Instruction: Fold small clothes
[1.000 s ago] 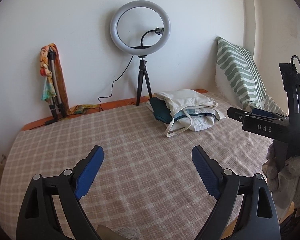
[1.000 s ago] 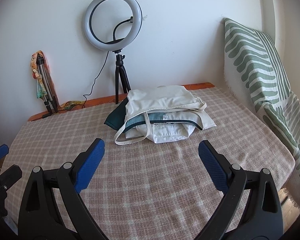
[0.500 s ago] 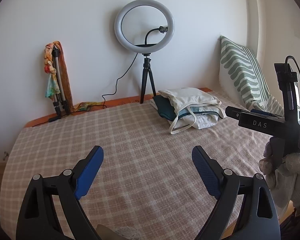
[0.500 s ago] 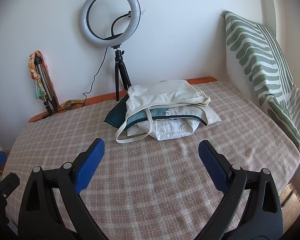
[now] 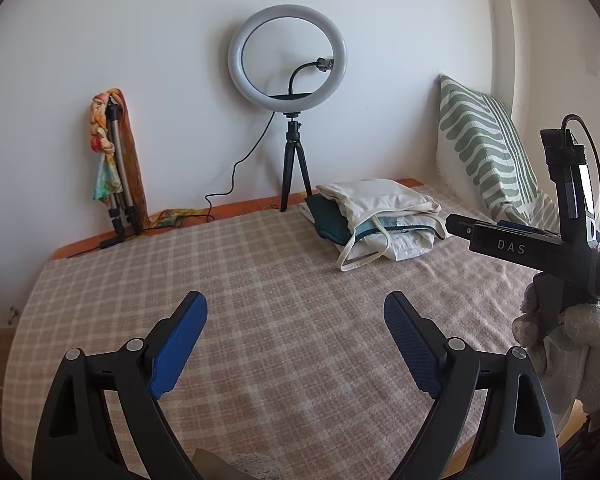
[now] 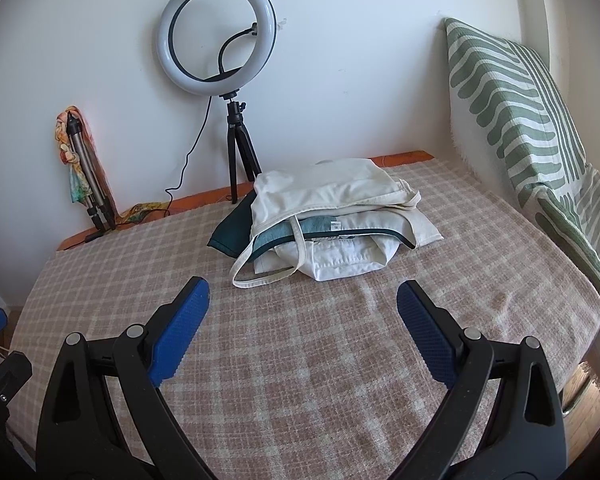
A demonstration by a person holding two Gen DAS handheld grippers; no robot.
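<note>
A pile of small clothes (image 6: 332, 224), cream and white pieces with teal ones between, lies at the back right of a bed with a pink checked cover (image 6: 300, 360); it also shows in the left wrist view (image 5: 376, 220). My left gripper (image 5: 296, 344) is open and empty above the cover's front, well short of the pile. My right gripper (image 6: 304, 332) is open and empty, hovering just in front of the pile. A cream strap loop (image 6: 268, 276) hangs off the pile's near side.
A ring light on a black tripod (image 6: 236, 160) stands against the back wall behind the pile. A folded tripod with a coloured scarf (image 6: 84, 176) leans at the back left. A green-striped pillow (image 6: 520, 120) stands along the right edge.
Both grippers have drawn back and tilted a little; the pile now looks slightly farther in the left view. Both stay open and empty.
</note>
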